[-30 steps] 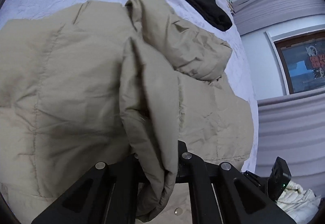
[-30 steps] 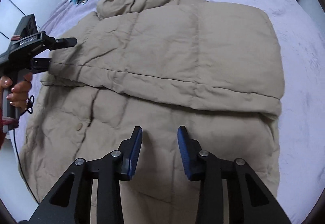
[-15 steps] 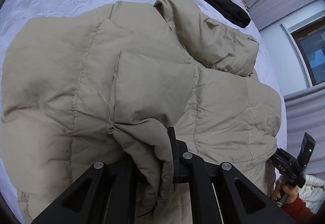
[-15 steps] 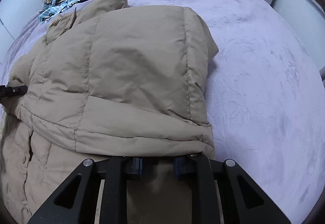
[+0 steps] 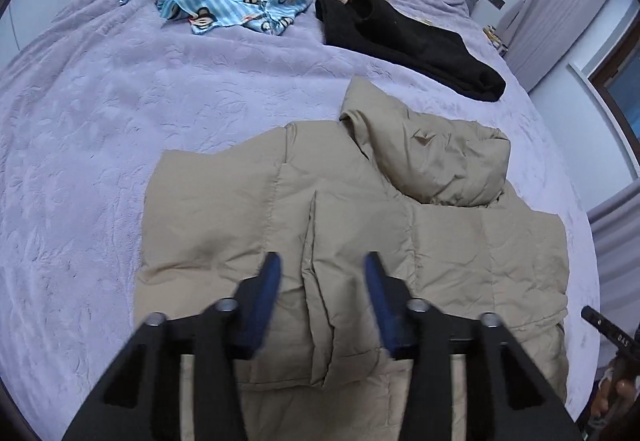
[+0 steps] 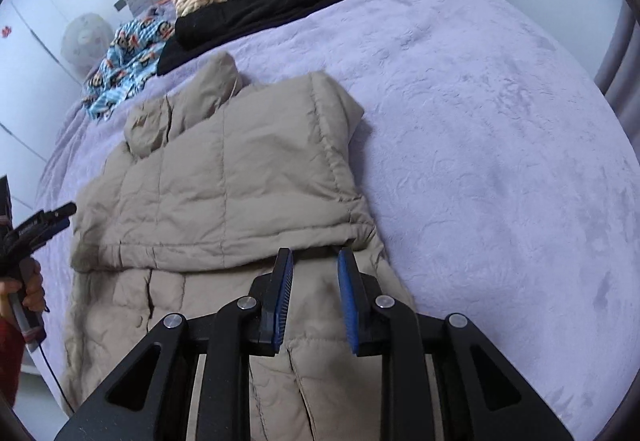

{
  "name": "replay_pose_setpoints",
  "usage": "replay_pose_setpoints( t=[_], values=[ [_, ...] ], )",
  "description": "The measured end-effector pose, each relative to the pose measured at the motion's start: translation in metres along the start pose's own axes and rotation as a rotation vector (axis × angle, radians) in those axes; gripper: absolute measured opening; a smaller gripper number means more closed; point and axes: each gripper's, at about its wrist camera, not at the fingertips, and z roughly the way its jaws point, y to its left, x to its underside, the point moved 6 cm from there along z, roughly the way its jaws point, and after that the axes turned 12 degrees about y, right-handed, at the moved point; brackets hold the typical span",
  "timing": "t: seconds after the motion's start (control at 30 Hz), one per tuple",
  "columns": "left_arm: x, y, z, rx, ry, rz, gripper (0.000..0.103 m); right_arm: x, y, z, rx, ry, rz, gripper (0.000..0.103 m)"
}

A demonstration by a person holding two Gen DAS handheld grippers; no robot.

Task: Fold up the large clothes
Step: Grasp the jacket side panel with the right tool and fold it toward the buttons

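The beige puffer jacket (image 5: 360,241) is lying folded on the purple bed (image 5: 120,121), its hem cut off behind both tongs. The left tongs (image 5: 320,265) are gaping wide, having dropped the sleeve (gripped a moment ago); the right tongs (image 6: 314,255) are hovering parted, holding nothing.

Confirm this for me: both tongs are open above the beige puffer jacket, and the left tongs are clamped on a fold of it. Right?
Not quite. The left tongs are open too, holding nothing; the left wrist view shows the beige puffer jacket lying free between its blue pads. The right tongs are indeed open above the jacket.
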Motion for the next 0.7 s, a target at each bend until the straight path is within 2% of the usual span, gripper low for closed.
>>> replay_pose_setpoints(
  t=[0.03,0.07,0.13,0.2,0.27,0.33,0.4,0.5,0.7],
  values=[
    [-0.002,-0.003,0.003,0.006,0.008,0.013,0.022,-0.009,0.0,0.0,-0.006,-0.007,0.009,0.026],
    [-0.005,-0.01,0.009,0.011,0.007,0.032,0.02,-0.02,0.002,0.002,-0.014,-0.006,0.014,0.026],
    [-0.005,-0.023,0.018,0.012,0.012,0.067,0.02,-0.045,0.007,0.009,-0.043,-0.011,0.024,0.025],
    [-0.003,-0.034,0.038,-0.029,0.034,0.101,0.02,-0.065,0.015,0.016,-0.062,-0.029,0.012,0.025],
    [-0.004,-0.034,0.061,-0.077,0.055,0.108,0.02,-0.084,0.023,0.032,-0.065,-0.029,0.004,0.025],
    [-0.003,-0.031,0.075,-0.067,0.061,0.096,0.02,-0.094,0.024,0.053,-0.03,-0.01,-0.006,0.025],
    [-0.004,-0.033,0.081,-0.05,0.057,0.098,0.02,-0.098,0.016,0.084,0.019,0.034,-0.005,0.02],
    [-0.003,-0.039,0.083,-0.079,0.057,0.122,0.02,-0.094,0.003,0.114,0.019,0.055,-0.004,0.02],
    [-0.002,-0.035,0.056,-0.103,0.062,0.084,0.02,-0.089,0.004,0.095,0.033,0.053,0.0,0.02]
  ],
)
